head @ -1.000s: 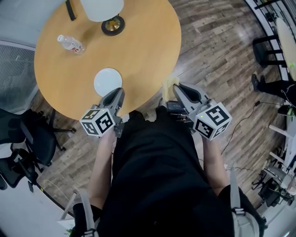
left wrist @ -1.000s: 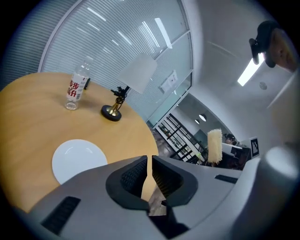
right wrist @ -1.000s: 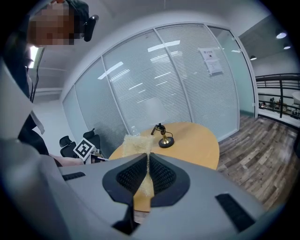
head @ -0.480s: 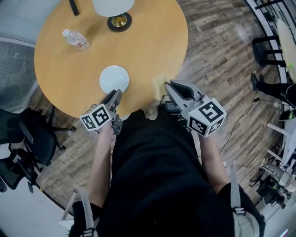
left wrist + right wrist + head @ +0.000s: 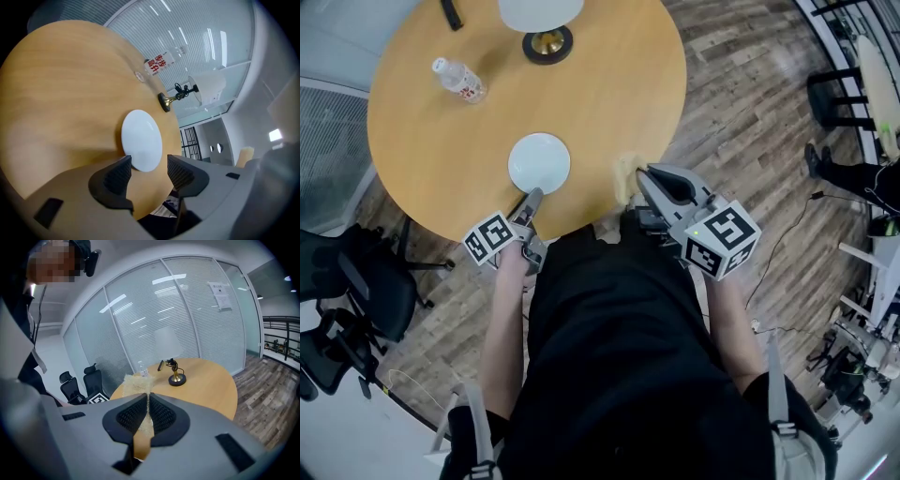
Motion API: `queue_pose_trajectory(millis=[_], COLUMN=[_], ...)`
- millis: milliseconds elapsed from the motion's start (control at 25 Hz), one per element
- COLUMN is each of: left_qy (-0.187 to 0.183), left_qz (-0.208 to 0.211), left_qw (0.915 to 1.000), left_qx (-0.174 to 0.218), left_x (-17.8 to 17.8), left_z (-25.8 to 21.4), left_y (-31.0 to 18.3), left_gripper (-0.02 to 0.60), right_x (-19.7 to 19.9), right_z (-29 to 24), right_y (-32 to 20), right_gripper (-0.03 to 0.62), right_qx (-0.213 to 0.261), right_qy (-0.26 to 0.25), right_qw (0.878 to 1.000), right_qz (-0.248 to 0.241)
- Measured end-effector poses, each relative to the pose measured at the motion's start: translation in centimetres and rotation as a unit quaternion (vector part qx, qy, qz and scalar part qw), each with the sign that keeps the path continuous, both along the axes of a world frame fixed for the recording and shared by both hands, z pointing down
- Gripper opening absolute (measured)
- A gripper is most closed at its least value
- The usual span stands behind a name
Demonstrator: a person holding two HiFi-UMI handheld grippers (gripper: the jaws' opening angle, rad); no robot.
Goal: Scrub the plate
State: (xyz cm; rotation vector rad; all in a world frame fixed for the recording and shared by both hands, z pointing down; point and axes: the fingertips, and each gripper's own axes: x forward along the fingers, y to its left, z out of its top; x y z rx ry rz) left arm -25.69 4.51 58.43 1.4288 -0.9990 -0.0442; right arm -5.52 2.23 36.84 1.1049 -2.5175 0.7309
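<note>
— What sort of place are we looking at?
— It is looking like an office meeting room. Glass partition walls [image 5: 140, 319] with blinds are running across the upper part of the right gripper view, and a printed notice [image 5: 220, 295] is hanging on them at upper right.
— Is anything else pointing that way?
— Black swivel chairs [image 5: 366, 281] are standing at the left edge of the head view, beside a round wooden table [image 5: 600, 103]. Wood-look flooring [image 5: 741, 103] is filling the upper right.

Bright, even light; fisheye edges.

Water bottle [image 5: 459, 80], lamp [image 5: 548, 44] on round table [image 5: 609, 94]; office chairs [image 5: 366, 281] beside.
</note>
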Motion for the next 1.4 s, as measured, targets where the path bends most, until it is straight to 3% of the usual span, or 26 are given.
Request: queue_pose_trajectory(millis=[160, 600, 800, 1200, 1400], left_qy=[0.031, 0.063, 0.072, 0.049, 0.050], left_qz=[-0.036, -0.043, -0.049, -0.040, -0.040], left_qw=[0.9985, 0.9957, 0.9944, 0.9954, 0.9956], left_qx=[-0.030, -0.051, -0.060, -0.072, -0.069], left_x=[-1.2, -1.7, -1.8, -1.0, -0.8], left_z=[1.3, 2.6, 3.0, 4.2, 4.3], left_y=[-0.2, -0.1, -0.2, -1.1, -1.3], left_gripper=[0.239, 0.233, 0.191, 0.049, 0.046], right_x=[-0.4, 0.2, 0.5, 0.8, 0.9], right_z=[0.0, 0.2, 0.3, 0.1, 0.2], right_y=[0.0, 0.6, 1.1, 1.3, 1.7], right_gripper=[0.026, 0.026, 0.026, 0.026, 0.026], right_qx=[-0.003, -0.006, -0.012, -0.011, -0.010], right_qy=[0.006, 0.012, 0.012, 0.015, 0.015], right_qw=[1.000, 0.999, 0.999, 0.998, 0.998], right_qz=[0.010, 0.040, 0.051, 0.059, 0.059])
